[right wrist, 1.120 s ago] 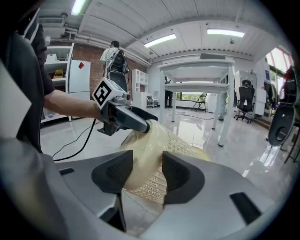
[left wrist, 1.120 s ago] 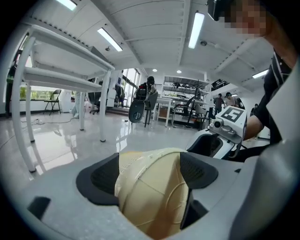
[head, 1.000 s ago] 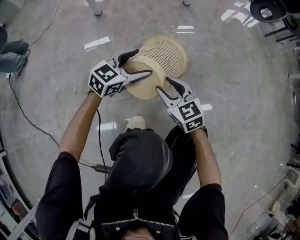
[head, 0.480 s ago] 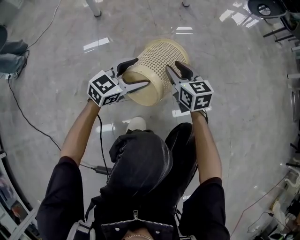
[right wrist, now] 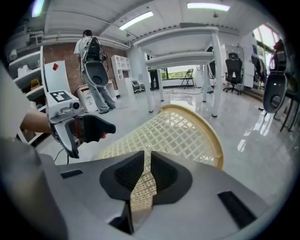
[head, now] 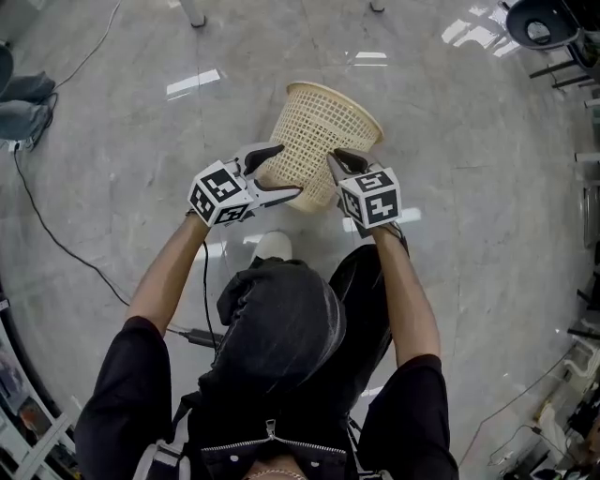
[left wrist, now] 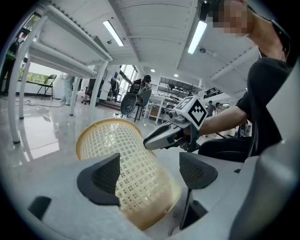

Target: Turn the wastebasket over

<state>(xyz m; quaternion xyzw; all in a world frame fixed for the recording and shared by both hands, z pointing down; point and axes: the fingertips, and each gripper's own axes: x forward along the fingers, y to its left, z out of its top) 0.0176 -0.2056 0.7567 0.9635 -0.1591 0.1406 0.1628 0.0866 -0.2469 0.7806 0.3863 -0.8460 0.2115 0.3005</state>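
The cream lattice wastebasket (head: 314,141) stands tilted on the shiny floor, open rim up and leaning away from me. My left gripper (head: 286,171) is open wide round the basket's lower end (left wrist: 126,159); its left pad (left wrist: 101,180) lies against the lattice, while the other pad stands apart from it. My right gripper (head: 336,157) rests against the basket's right side. Its jaws have just been closing and now leave only a narrow slit (right wrist: 147,161), with the lattice (right wrist: 183,133) showing through it. Whether they pinch a rib is hidden.
My shoe (head: 272,246) is on the floor just below the basket. A black cable (head: 47,225) trails at the left. White table legs (head: 192,14) stand at the far edge and an office chair (head: 539,23) at the top right. A white desk (right wrist: 187,42) stands beyond.
The basket has swung from lying on its side to tilted with the rim up. Both grippers came down and toward me. The right gripper moved onto the basket's side and its jaws closed.
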